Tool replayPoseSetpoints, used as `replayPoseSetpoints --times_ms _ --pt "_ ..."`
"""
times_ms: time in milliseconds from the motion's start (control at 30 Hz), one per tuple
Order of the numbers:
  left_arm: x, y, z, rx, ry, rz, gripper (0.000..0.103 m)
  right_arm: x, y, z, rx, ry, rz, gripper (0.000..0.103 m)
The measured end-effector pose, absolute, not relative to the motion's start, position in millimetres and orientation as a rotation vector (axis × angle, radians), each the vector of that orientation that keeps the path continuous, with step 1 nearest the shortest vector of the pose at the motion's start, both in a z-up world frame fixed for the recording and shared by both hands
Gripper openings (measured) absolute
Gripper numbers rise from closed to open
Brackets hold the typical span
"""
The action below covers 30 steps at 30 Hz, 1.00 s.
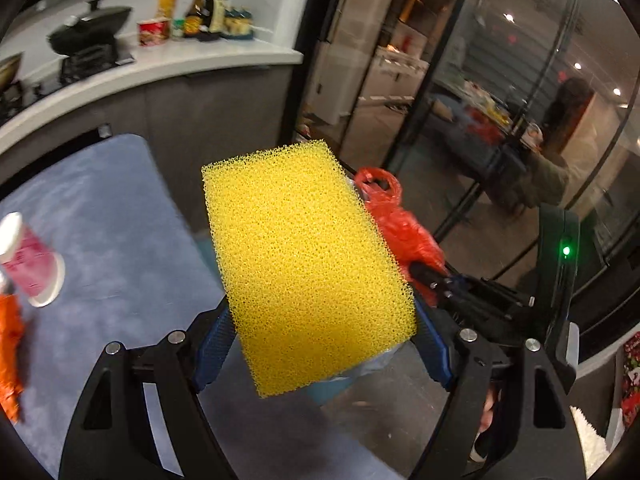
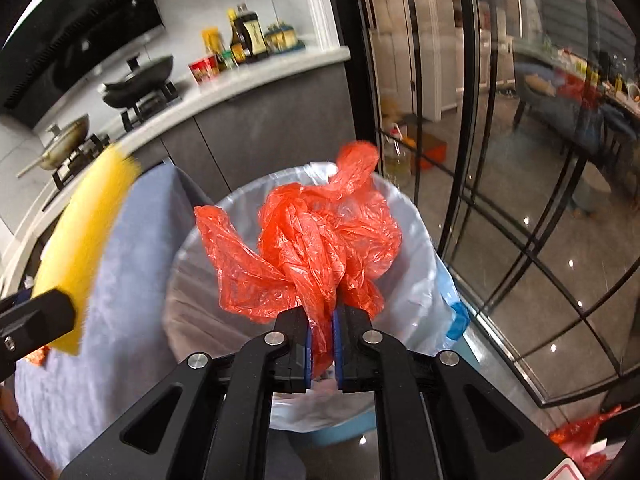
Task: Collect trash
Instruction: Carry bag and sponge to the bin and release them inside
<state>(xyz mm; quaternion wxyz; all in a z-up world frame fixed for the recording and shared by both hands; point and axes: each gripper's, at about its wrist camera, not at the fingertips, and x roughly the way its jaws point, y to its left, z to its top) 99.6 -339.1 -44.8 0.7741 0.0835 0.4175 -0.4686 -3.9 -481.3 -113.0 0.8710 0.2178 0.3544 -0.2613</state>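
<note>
My left tongs (image 1: 320, 344) pinch a yellow sponge (image 1: 308, 264) by its long sides, blue pads (image 1: 214, 344) pressed on it, held above the blue-covered bench (image 1: 120, 216). My right tongs (image 2: 321, 344) are nearly together w/ a crumpled red plastic bag (image 2: 316, 236) caught between the pads, hanging right over the bin (image 2: 416, 240) w/ its white liner. The bin sits just beside the bench edge. A pink cup (image 1: 32, 260) lies tipped on the bench, well away from the bin, orange wrapper (image 1: 10, 352) near it.
</note>
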Motion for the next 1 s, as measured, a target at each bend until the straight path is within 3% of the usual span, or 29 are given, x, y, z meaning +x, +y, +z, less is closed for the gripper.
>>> replayPoseSetpoints --times_ms 100,267,433,667,1000 --pt "103 -365 -62 0.204 0.945 -1.045 0.076 -9 -492 -123 0.482 0.755 -0.555 0.015" --pt "111 -398 -90 0.256 1.007 -1.073 0.08 -27 -500 -127 0.534 0.713 -0.554 0.048" --pt "115 -406 -95 0.263 1.0 -1.023 0.091 -45 -499 -119 0.547 0.662 -0.559 0.055" --pt "122 -375 -77 0.186 0.957 -0.951 0.093 -53 -484 -98 0.546 0.598 -0.533 0.055" --pt "133 -260 -59 0.115 0.889 -0.695 0.094 -10 -416 -73 0.454 0.595 -0.393 0.055"
